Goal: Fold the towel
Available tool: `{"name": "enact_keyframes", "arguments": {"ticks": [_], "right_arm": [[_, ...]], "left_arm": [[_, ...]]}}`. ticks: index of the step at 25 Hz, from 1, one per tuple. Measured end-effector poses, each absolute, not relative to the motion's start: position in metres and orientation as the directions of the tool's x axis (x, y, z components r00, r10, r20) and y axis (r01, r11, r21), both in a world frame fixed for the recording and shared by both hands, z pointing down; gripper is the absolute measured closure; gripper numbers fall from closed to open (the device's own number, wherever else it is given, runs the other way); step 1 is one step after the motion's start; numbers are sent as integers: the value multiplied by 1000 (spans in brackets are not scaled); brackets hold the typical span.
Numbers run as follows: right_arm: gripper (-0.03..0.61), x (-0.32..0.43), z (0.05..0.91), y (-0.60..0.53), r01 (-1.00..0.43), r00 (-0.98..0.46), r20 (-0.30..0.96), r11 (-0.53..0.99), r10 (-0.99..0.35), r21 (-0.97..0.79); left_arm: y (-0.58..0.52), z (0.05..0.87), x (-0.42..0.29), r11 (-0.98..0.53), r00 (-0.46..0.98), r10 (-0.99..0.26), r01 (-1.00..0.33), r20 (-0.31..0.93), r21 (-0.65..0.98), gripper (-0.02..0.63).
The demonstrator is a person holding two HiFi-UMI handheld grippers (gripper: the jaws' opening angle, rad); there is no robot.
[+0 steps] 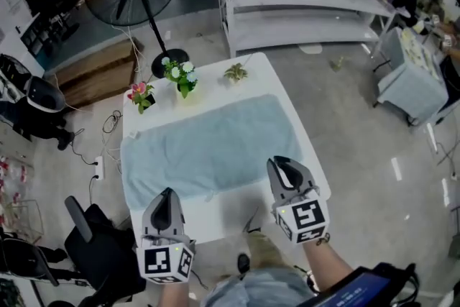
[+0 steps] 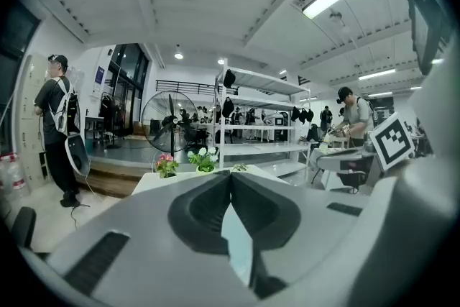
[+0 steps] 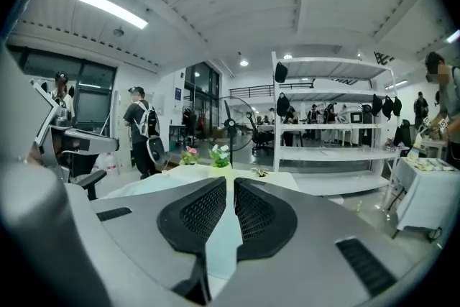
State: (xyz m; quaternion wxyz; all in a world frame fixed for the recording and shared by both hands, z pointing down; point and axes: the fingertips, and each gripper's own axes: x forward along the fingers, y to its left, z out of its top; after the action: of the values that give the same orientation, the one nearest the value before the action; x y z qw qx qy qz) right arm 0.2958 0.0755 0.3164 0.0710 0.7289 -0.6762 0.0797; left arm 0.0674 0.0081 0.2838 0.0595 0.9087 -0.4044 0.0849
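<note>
Left gripper [image 1: 167, 192], jaws pressed together, hangs over bare table [image 1: 215, 216] short of the towel's [image 1: 208, 147] near edge; right gripper [image 1: 282, 163], jaws barely parted, overhangs that edge.

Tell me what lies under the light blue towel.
A white table; its top shows beyond the towel on the far, right and near sides. The part beneath the cloth is covered, so it cannot be seen.

White table [image 1: 267, 83] bears towel [image 1: 208, 144] (flat), 3 plants [image 1: 183, 75].

No words, labels, brands or numbers can be read in any view.
</note>
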Motion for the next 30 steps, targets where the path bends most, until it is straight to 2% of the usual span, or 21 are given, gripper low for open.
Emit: {"name": "enact_keyframes", "arguments": {"ticks": [8, 14, 20, 26, 30], "right_arm": [[510, 401, 352, 15, -988, 136, 294, -151, -946, -28], [461, 449, 381, -18, -986, 136, 352, -160, -926, -40], [431, 476, 437, -17, -981, 120, 476, -177, -871, -78], [430, 481, 506, 1, -972, 109, 608, -211, -786, -100], [432, 485, 517, 4, -969, 118, 652, -231, -749, -91]], "left_arm": [[-65, 300, 109, -639, 618, -746, -769, 249, -4, 606], [-100, 310, 131, -625, 593, -750, -780, 292, -22, 606], [-121, 330, 148, -629, 591, -736, -777, 330, -11, 606], [-132, 361, 160, -646, 604, -707, -763, 368, 14, 606], [-132, 382, 163, -653, 610, -686, -757, 396, 35, 606]]}}
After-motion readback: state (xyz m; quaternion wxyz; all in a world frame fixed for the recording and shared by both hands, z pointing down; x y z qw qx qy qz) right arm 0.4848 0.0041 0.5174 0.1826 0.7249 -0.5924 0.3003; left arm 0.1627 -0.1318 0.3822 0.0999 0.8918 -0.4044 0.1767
